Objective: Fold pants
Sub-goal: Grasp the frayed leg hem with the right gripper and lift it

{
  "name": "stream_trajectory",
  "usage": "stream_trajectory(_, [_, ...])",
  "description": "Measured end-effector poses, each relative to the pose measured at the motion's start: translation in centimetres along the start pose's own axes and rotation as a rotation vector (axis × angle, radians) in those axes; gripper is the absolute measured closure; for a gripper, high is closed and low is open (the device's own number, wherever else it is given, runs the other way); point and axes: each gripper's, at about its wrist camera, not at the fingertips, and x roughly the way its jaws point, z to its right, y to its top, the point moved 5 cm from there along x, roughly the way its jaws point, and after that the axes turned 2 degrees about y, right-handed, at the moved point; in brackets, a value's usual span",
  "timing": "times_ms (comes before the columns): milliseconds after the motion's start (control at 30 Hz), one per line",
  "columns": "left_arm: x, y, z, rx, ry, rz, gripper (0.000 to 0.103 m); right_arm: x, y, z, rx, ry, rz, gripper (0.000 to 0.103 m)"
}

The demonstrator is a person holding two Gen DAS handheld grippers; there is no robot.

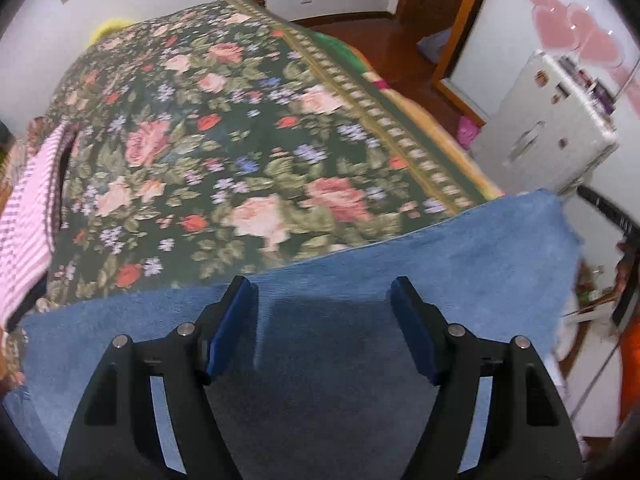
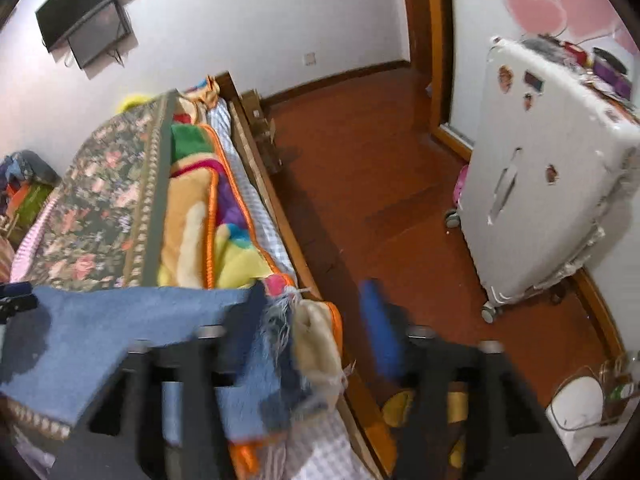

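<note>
Pants [image 1: 360,280] flat across lower frame on floral bedspread [image 1: 224,128], ready for folding. Left gripper [image 1: 324,300] wide open above denim, holding nothing. Right gripper [image 2: 316,312] blurred, jaws apart, frayed hem [image 2: 280,320] seemingly released at bed edge.

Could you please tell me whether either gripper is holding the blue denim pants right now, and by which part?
Neither: the left gripper and the right gripper both stand open over the blue denim pants.
</note>
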Motion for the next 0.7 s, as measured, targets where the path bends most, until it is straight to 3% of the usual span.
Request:
stream_trajectory(200, [-0.7, 0.4, 5.4, 0.076, -0.076, 0.007, 0.031, -2.0, -4.3, -0.8, 0.158, 0.123, -0.034, 0.045])
stream_trajectory(433, [2.4, -0.9, 12.0, 0.152, -0.156, -0.087, 0.031, -1.0, -8.0, -2.3, 0.317, 0.257, -0.1, 0.045])
stream_trajectory(600, [4.0, -2.3, 14.4, 0.156, -0.212, -0.143, 0.031, 0.9, -8.1, -2.5, 0.344, 0.262, -0.133, 0.044])
stream_trajectory(700, [4.5, -2.8, 14.6, 0.17, -0.195, -0.136, 0.031, 2.0, -7.5, -2.6, 0.331, 0.253, -0.129, 0.044])
